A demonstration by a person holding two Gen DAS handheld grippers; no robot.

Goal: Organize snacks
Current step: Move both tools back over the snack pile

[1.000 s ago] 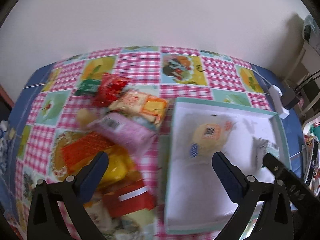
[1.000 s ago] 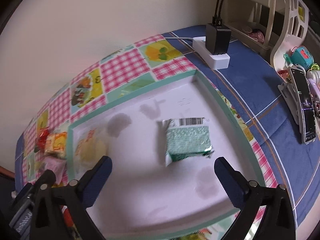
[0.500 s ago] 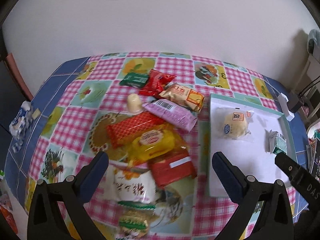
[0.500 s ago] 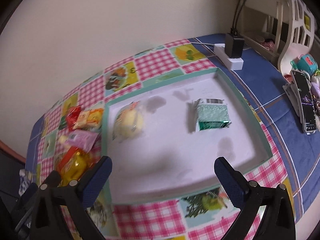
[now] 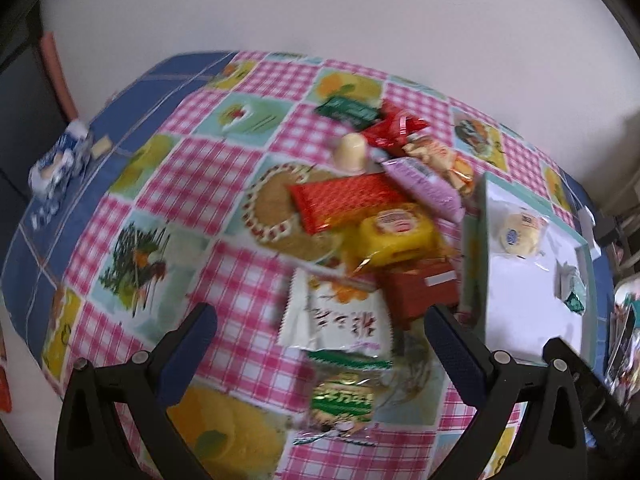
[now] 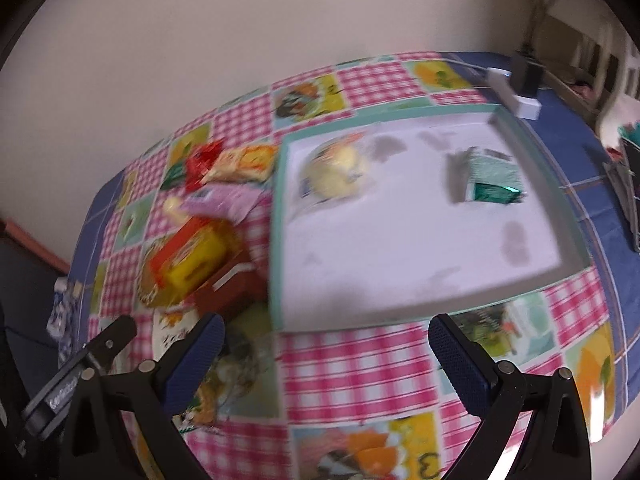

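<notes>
Leftward, the left wrist view: the left gripper (image 5: 320,332) hangs above the checked tablecloth (image 5: 224,160) with its jaws spread wide and nothing between them. Below and ahead of it lies a loose heap of snack packets: a white packet with red script (image 5: 338,316), a green-labelled packet (image 5: 342,398) nearest the camera, a brown-red box (image 5: 420,286), a yellow packet (image 5: 394,232), an orange-red packet (image 5: 344,198), a pink packet (image 5: 424,184), a small cream cup (image 5: 352,150), a red wrapper (image 5: 394,126) and a dark green packet (image 5: 348,110) farthest away. Just beside the heap stands a teal-rimmed white tray (image 5: 476,240) holding a round pale yellow bun (image 5: 518,232) in clear wrap and a green-and-silver packet (image 5: 572,288), well apart from each other.

Right wrist view: the right gripper (image 6: 326,344) is likewise released and empty, poised over the tablecloth near the tray's front rim. A white power strip (image 6: 516,98) lies beyond the tray's far corner. Motion blur softens all printed labels.
</notes>
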